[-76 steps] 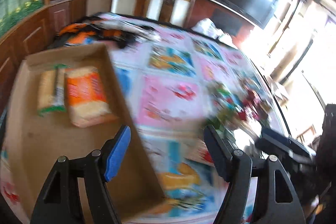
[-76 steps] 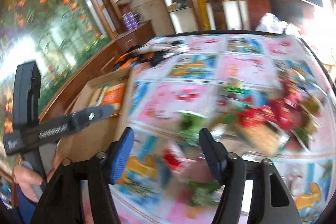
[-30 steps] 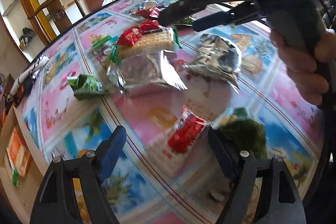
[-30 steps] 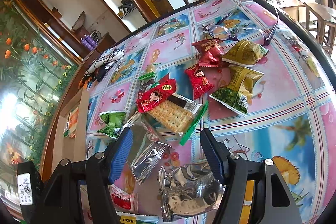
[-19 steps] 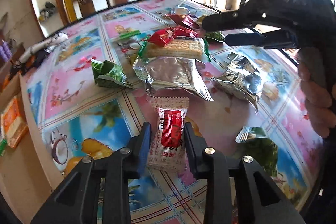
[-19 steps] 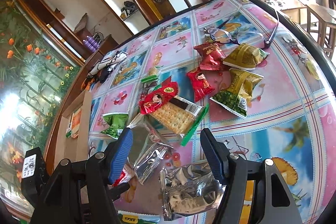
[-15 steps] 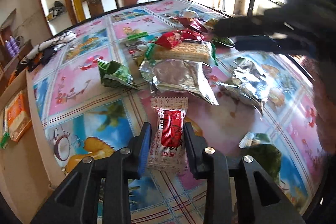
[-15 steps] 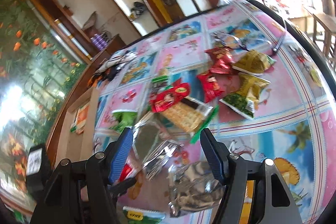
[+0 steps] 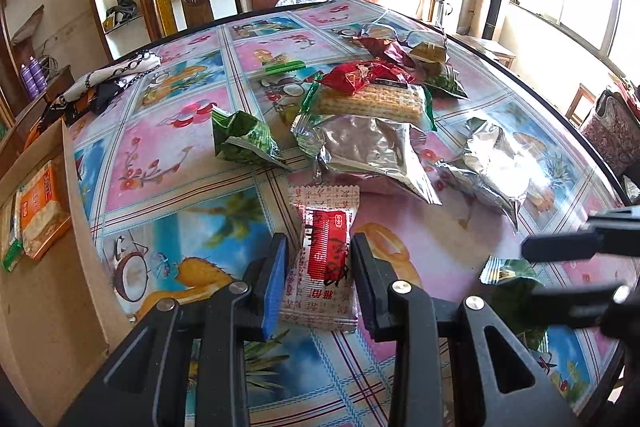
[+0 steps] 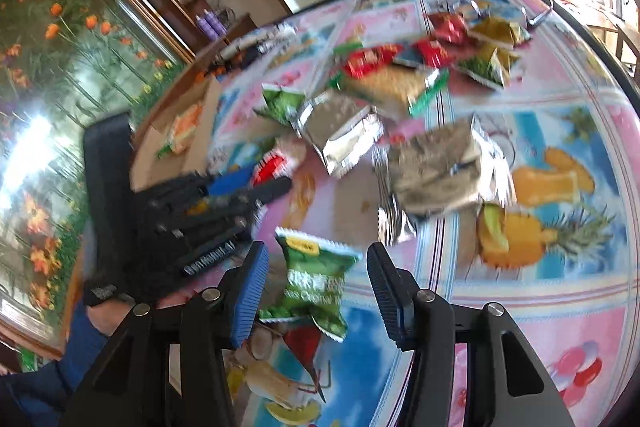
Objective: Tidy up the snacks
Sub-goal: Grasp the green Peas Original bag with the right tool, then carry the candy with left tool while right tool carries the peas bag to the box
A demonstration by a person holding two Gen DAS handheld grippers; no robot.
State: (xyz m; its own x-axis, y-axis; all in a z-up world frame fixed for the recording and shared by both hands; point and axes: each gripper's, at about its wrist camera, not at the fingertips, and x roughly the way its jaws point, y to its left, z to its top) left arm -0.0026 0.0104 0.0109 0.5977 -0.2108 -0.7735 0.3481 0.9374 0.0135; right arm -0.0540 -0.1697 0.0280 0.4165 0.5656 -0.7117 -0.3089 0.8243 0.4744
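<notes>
- Snack packets lie loose on the round surface (image 9: pixel 168 163), which is covered in a patterned cloth.
- Left hand-held gripper (image 9: pixel 318 277): jaws drawn in narrow on the red-and-white snack packet (image 9: pixel 324 255), pads against its long edges near the lower end. The packet lies flat on the surface just in front of the camera.
- Handling, judged: light, thin film wrapper, soft at the crimped ends and probably slick. Firmer contents in the middle, so a hold across the body should beat one on the seal.
- Right hand-held gripper (image 10: pixel 316 293): jaws closing around the green snack bag (image 10: pixel 316 287). Gaps show on both sides, so the pads are not yet pressing.
- Green bag looks puffy and crinkly; judged light, air-filled, likely to squash and slip. Its mid-body is the better place.
- Cardboard box (image 9: pixel 52 307) at the left edge of the surface, open-topped: an orange cracker pack (image 9: pixel 42 205) and a green-ended pack (image 9: pixel 12 227) lie side by side at its far end; the rest is bare.
- Silver foil bags (image 9: pixel 368 151) and a cracker sleeve (image 9: pixel 372 101) remain unsorted in the middle.
</notes>
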